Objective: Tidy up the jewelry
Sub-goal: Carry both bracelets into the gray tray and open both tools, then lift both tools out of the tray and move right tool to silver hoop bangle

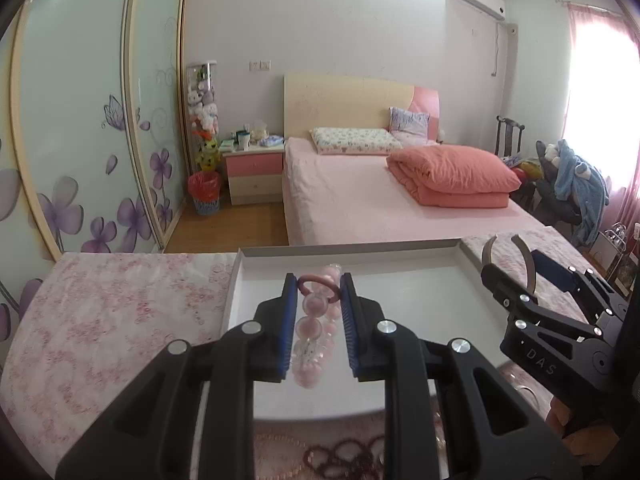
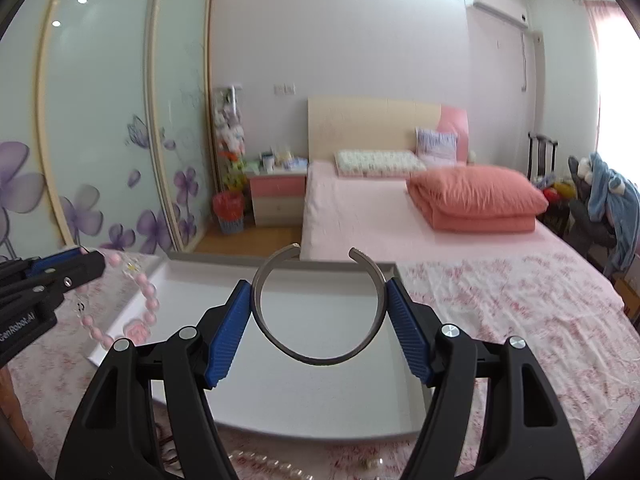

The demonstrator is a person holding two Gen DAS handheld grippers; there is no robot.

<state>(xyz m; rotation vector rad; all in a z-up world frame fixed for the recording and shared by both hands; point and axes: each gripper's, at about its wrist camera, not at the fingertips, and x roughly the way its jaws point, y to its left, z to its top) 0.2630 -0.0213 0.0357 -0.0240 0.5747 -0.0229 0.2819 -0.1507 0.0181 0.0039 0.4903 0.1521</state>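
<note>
While both tools hang over the shallow white rectangular tray [image 1: 460,276] that rests on the pink floral bedspread [image 1: 112,308], each has a piece of jewelry pinched between its blue ribbed pads. The left gripper [image 1: 318,320] has its jaws drawn nearly together on a bracelet of pink and clear round beads [image 1: 312,332], which carries a small pink ring at its far end; in the right wrist view that same strand droops in a loop from the fingertips at the tray's left rim. The right gripper [image 2: 320,320] stands about half spread, its pads pressing on the two outer sides of an open silver metal cuff bangle [image 2: 316,354], whose gap faces away from the camera above the bare tray floor. From the left wrist view the cuff juts up out of the right tool, near the tray's right wall. At the near edge, on the bedspread, lie a dark reddish bead strand [image 1: 344,456] and a pale pearl strand [image 2: 272,462].
</note>
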